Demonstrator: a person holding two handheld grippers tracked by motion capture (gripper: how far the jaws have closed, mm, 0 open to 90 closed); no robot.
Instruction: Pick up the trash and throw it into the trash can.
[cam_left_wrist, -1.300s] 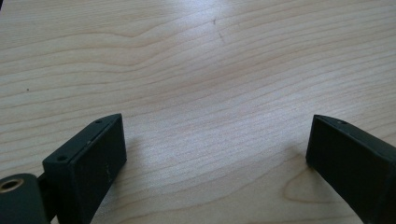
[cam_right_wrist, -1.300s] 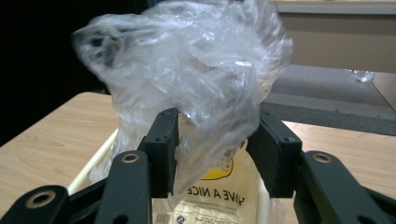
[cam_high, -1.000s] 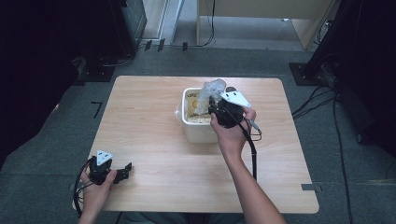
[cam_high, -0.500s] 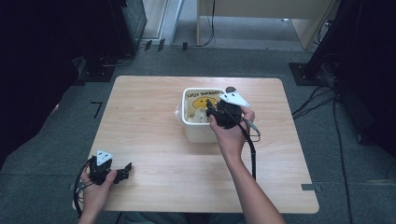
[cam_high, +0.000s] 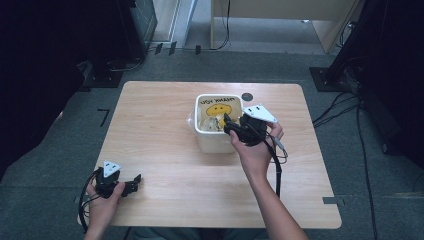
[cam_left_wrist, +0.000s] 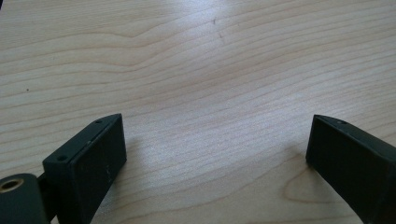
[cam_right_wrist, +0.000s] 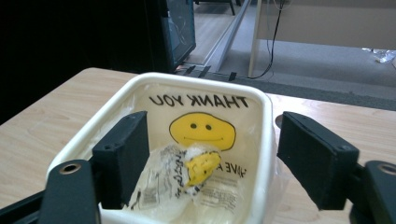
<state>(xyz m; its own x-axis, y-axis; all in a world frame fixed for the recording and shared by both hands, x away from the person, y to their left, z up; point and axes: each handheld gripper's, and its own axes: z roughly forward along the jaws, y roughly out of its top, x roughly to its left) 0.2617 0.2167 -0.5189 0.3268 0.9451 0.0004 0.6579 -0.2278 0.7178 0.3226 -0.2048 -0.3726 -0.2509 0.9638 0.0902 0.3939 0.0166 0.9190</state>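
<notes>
A white bin (cam_high: 216, 145) stands at the table's middle, lined with a plastic bag printed with a yellow smiley (cam_right_wrist: 201, 128) and "THANK YOU". A crumpled wad of clear and yellow plastic (cam_right_wrist: 182, 175) lies loose inside it. My right gripper (cam_high: 227, 125) hovers at the bin's near right rim (cam_right_wrist: 266, 154). Its jaws have just been opening and stand apart, pressing on nothing, with the wad below and between them. One jaw is over the inside, the other beyond the rim. My left gripper (cam_high: 136, 181) rests open near the front left edge, over bare wood (cam_left_wrist: 215, 135).
A small dark round mark or disc (cam_high: 246, 96) lies on the wooden table (cam_high: 160, 125) just behind the bin. The right gripper's cable (cam_high: 277, 170) trails along the forearm. Dark equipment and cables stand on the floor around the table.
The crumpled plastic, held above the bin by the right gripper a second ago, has dropped into it. The right jaws have opened. The left hand has not moved.
</notes>
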